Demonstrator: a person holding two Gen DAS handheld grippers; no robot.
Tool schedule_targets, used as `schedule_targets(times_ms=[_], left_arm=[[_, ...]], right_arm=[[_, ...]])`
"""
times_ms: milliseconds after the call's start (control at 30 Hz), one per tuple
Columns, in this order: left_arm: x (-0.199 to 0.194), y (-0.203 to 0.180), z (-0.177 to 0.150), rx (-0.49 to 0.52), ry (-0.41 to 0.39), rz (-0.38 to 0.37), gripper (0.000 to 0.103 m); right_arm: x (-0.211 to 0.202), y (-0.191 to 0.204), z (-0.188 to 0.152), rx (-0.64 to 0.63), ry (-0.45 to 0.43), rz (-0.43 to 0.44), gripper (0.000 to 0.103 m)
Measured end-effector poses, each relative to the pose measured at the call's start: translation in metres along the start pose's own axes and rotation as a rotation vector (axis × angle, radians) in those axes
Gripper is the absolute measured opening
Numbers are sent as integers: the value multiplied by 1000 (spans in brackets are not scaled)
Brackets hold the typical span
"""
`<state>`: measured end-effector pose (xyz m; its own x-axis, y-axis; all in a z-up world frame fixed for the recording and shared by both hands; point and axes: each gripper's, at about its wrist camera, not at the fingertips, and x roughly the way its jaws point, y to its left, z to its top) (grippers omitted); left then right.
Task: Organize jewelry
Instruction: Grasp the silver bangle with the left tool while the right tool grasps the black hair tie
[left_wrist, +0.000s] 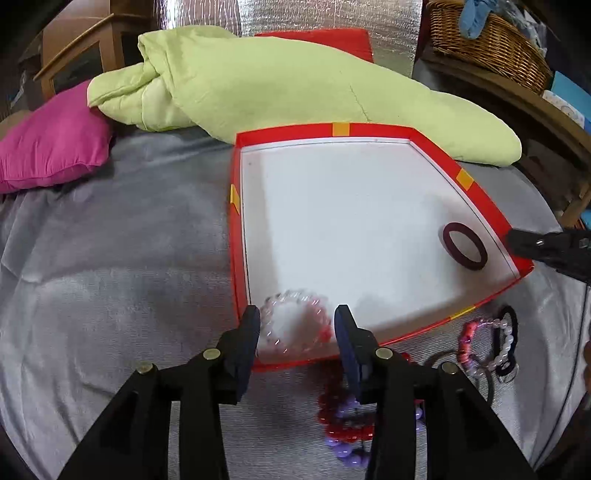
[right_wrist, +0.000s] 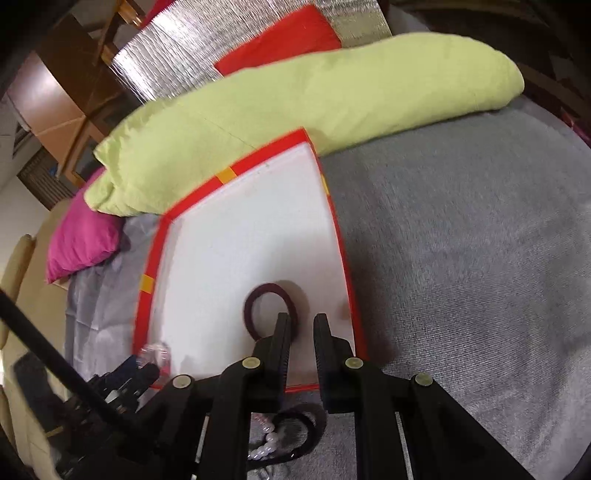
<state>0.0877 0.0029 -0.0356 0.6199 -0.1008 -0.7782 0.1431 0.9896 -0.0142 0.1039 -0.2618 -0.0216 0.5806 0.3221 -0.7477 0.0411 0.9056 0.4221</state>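
Clear bead bracelet (left_wrist: 293, 325) lies in red tray (left_wrist: 373, 130), between parted, non-gripping jaws of left hand-held gripper (left_wrist: 297, 321): drop-off step. Right hand-held gripper (right_wrist: 302, 332) narrow, empty, beside maroon ring (right_wrist: 270, 310). Next: fetch bracelets (left_wrist: 484, 345) outside tray.

Even, fairly bright indoor light is seen in both views. Soft shadows are cast inside the white tray (left_wrist: 332, 221) beside the dark ring (left_wrist: 464, 247). Straight edges are bent by fisheye distortion, corners are blackened, and the right-wrist view is smeared by motion blur.
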Motion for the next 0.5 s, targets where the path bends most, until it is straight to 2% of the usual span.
schedule_targets(times_ms=[133,233,300,400,500], left_arm=[[-16,-2,-5,18,-30,20,43],[-34,-4,-12,31,-61,54,43],[-46,-4,-17,22,-81,61,43],[-60,-5,-23,12,-105,24,44],[-70,-16,-32,51,-104,-12,44]], right_arm=[[-21,-9,-6,18,4,80,17],[-31,-12,-12,19,26,108,25],[-36,-12,-15,5,37,109,25],[-42,-17,-24,4,59,116,24],[-38,-19,-33,18,100,121,24]])
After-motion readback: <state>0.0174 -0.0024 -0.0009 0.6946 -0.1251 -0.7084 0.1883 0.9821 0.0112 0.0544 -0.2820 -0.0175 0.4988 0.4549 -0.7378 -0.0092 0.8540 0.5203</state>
